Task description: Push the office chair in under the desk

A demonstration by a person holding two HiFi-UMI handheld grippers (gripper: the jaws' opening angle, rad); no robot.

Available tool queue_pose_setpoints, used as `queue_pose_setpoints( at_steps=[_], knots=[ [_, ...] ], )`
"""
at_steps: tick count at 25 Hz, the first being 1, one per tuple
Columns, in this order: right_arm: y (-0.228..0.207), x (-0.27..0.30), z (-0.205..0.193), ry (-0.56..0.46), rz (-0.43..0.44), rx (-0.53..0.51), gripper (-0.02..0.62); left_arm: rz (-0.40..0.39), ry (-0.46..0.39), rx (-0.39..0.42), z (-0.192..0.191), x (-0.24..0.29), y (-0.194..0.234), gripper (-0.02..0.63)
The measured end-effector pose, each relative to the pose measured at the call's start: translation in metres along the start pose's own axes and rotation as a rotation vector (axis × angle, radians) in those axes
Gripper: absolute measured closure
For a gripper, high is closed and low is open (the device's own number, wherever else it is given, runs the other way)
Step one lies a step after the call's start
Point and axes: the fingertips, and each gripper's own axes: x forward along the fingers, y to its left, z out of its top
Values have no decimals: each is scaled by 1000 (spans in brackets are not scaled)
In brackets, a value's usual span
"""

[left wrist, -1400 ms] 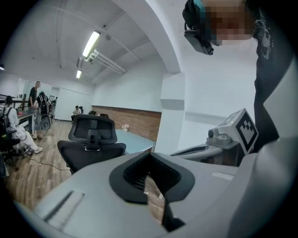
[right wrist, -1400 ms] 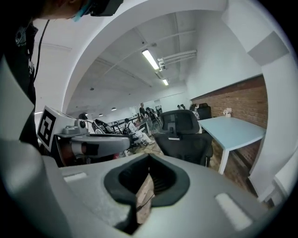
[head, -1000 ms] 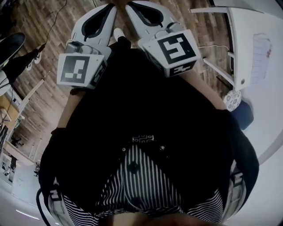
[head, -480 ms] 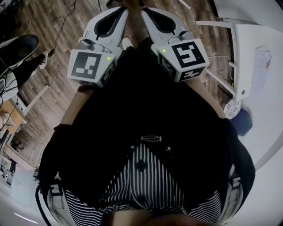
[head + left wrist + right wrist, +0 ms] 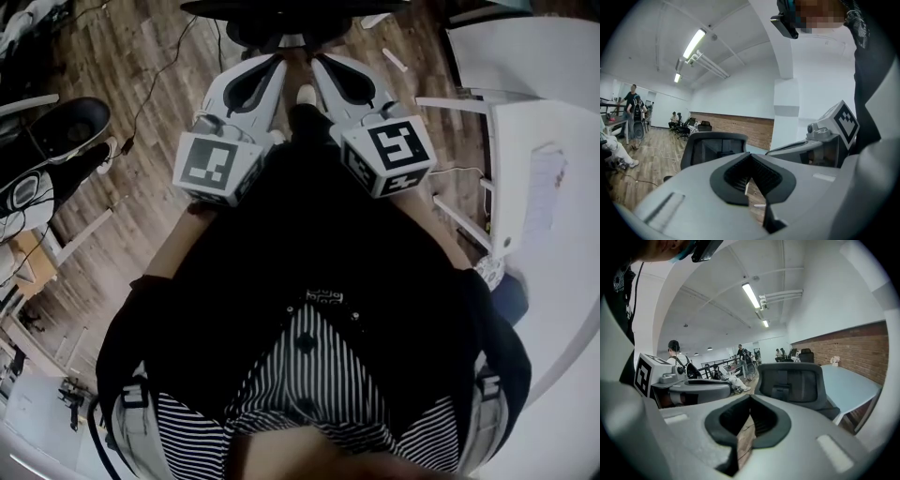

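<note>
The black office chair (image 5: 281, 13) shows at the top edge of the head view, just beyond both grippers. Its mesh back (image 5: 714, 146) fills the middle of the left gripper view, and the same back (image 5: 797, 379) stands ahead in the right gripper view beside a pale desk top (image 5: 849, 386). The left gripper (image 5: 276, 62) and the right gripper (image 5: 320, 62) are held side by side before the person's body, pointing at the chair and short of it. Both are shut with nothing between the jaws. In its own view the left gripper (image 5: 750, 158) is closed, and so is the right gripper (image 5: 750, 400).
A white desk (image 5: 548, 178) with white legs lies at the right over wooden floor. Another dark chair (image 5: 56, 131) and a floor cable (image 5: 150, 80) sit at the left. People stand and sit far back (image 5: 633, 110) in the room, near a brick wall (image 5: 843, 345).
Both grippers have slid lower in the head view, still shut and side by side. The black chair has come into sight at the top edge, and the white desk has shifted.
</note>
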Motion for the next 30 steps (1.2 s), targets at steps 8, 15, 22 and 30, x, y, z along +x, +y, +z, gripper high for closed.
queue_pose_setpoints(
  at_steps=[8,15,22,30],
  knots=[
    [-77,42,47,-52,1,-15,592,44,-40,14,33,77,38,606],
    [-119,74,73,-64,59,-79,592,72,-83,41,56,133,57,605],
    [-130,93,88,-83,104,-78,592,90,-75,41,67,152,66,604],
    [-128,110,72,-18,118,-35,592,-24,28,-13,44,153,95,604]
  ],
)
